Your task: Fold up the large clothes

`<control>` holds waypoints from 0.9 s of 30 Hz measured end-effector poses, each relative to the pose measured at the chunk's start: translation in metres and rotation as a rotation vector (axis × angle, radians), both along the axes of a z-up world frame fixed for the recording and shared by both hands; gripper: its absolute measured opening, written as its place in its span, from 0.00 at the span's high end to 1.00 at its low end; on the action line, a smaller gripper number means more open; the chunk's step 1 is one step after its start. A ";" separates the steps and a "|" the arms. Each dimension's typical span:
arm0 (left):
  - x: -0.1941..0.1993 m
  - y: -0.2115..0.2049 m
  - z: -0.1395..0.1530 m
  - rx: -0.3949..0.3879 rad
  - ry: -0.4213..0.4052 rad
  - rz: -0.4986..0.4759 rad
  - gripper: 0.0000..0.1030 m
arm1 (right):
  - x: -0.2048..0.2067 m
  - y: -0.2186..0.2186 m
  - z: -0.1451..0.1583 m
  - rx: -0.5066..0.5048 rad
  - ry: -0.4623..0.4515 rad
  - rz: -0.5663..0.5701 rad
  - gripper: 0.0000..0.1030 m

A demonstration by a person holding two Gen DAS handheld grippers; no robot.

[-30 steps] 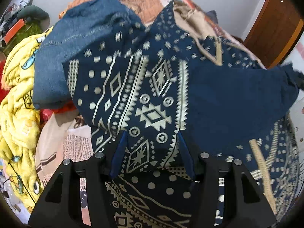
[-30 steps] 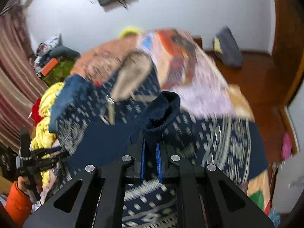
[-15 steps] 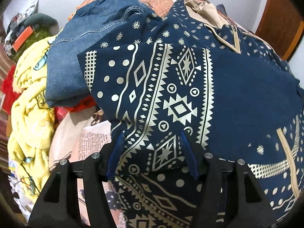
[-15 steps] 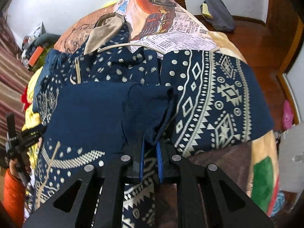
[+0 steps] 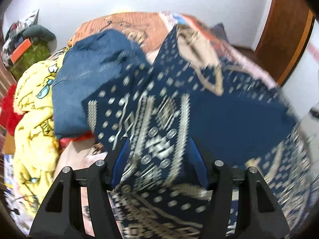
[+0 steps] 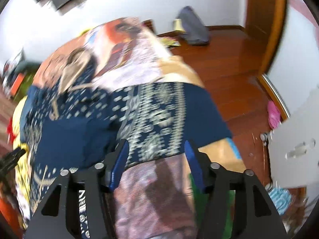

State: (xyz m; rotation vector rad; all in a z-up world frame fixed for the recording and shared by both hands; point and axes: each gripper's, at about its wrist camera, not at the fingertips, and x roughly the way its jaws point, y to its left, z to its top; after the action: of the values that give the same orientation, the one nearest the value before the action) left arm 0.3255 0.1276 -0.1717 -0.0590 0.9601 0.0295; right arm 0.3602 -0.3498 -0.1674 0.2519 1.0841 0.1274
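A large navy garment with a cream geometric print (image 5: 159, 123) lies spread on the bed, one plain navy part (image 5: 235, 123) folded over its middle. It also shows in the right wrist view (image 6: 155, 109). My left gripper (image 5: 159, 149) is open, its blue pads on either side of a patterned fold, with no grip that I can see. My right gripper (image 6: 157, 151) is open and empty, above the garment's near edge and the brown bedspread (image 6: 151, 189). Both views are motion-blurred.
Folded blue jeans (image 5: 89, 75) and a yellow cartoon blanket (image 5: 33, 119) lie at the left of the bed. A wooden floor (image 6: 229, 63) with a grey bag (image 6: 191, 29) lies right of the bed. A wooden door (image 5: 289, 29) stands at the right.
My right gripper has opened and let go of the navy sleeve, which now lies folded over the garment. Both grippers have lifted and drawn back a little.
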 end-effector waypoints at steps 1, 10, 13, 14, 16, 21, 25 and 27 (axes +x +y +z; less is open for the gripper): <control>0.003 -0.003 0.006 -0.026 -0.017 0.000 0.41 | 0.003 -0.005 -0.005 0.028 0.012 -0.023 0.46; 0.019 -0.035 0.007 -0.079 -0.018 -0.042 0.39 | 0.026 -0.060 -0.074 0.197 0.155 -0.239 0.46; 0.020 -0.040 0.000 -0.068 -0.002 -0.042 0.39 | 0.032 -0.065 -0.089 0.253 0.181 -0.269 0.46; 0.021 -0.039 -0.002 -0.067 0.001 -0.041 0.39 | 0.033 -0.066 -0.092 0.269 0.182 -0.279 0.46; 0.024 -0.038 -0.006 -0.070 0.013 -0.035 0.39 | 0.040 -0.069 -0.097 0.289 0.174 -0.304 0.45; 0.025 -0.035 -0.011 -0.067 0.028 -0.019 0.39 | 0.055 -0.075 -0.102 0.202 0.140 -0.408 0.66; 0.022 -0.033 -0.014 -0.058 0.034 -0.017 0.39 | 0.063 -0.071 -0.097 0.160 0.121 -0.395 0.88; 0.020 -0.032 -0.014 -0.051 0.033 -0.019 0.39 | 0.064 -0.065 -0.087 0.112 0.098 -0.362 0.91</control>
State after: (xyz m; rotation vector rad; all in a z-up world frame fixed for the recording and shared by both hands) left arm 0.3451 0.0952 -0.1854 -0.0964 0.9947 -0.0111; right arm 0.4241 -0.4152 -0.2546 0.5551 1.1124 -0.1507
